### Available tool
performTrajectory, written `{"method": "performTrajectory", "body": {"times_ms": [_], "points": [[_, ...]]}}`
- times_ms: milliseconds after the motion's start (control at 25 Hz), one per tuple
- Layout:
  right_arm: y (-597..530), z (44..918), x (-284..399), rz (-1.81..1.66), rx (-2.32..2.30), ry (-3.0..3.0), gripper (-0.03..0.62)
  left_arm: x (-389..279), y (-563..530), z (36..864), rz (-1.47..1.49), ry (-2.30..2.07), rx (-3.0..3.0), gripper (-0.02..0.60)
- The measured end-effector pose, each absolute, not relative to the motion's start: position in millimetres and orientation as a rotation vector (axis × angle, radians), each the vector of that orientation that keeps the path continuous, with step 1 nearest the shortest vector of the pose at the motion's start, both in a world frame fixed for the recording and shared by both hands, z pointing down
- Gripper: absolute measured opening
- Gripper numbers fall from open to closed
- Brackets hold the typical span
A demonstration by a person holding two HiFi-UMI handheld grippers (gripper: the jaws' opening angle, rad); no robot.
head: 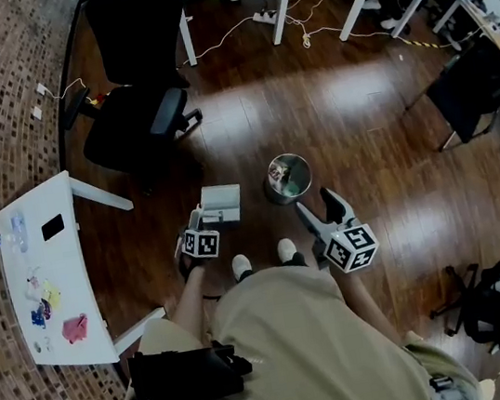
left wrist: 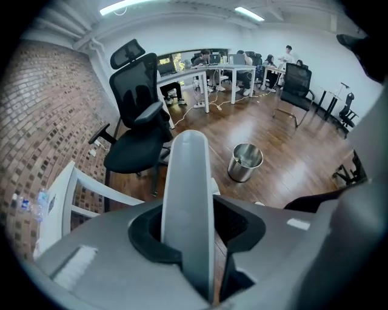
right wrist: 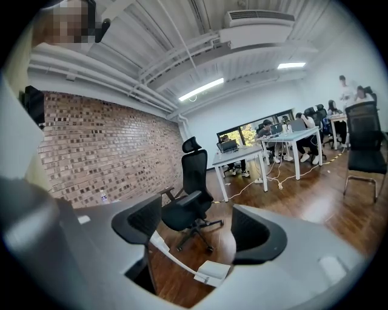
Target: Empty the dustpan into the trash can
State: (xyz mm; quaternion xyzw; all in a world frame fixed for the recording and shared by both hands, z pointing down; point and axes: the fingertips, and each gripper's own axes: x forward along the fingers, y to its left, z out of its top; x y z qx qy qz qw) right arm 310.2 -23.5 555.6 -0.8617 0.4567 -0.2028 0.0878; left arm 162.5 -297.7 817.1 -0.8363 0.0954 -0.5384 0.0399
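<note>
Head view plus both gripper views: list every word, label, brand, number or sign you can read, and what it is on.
No text can be read in any view.
Left marker cube and right marker cube: square patterns only, no letters or digits.
Bottle on the white table: label too small to read.
Trash can, dustpan: no print visible.

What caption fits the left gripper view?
Dustpan handle between the jaws of the left gripper, trash can on the floor ahead.

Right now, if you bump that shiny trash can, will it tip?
Probably light: the metal trash can holds little litter. It may slide on the glossy wood floor before tipping. Once over, its round body would likely roll.
</note>
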Motion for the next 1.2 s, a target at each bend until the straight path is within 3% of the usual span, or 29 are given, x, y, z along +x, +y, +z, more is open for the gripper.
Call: {"method": "performTrajectory", "body": {"times_ms": [200, 400, 880, 1200], "points": [[-29.0, 554.0, 283.1, -0.608, -2.569, 1.336, 0.347, 148.6, -287.7, 811.4, -1.625, 0.149, -2.634, 0.379], [-33.1, 558.0, 243.8, -0.606, -2.58, 1.309, 0.347, 125.7, -280.9, 799.4, -1.551, -0.047, -2.646, 0.497], [30.8, 529.7, 189.4, -0.432, -2.631, 1.252, 0.347, 102.8, -246.6, 669.8, -1.107, -0.029, -2.843, 0.509], [122.8, 524.0, 96.6, -0.335, -2.596, 1.299, 0.347, 63.9, -123.4, 576.8, -0.703, -0.02, -3.055, 0.48]]}}
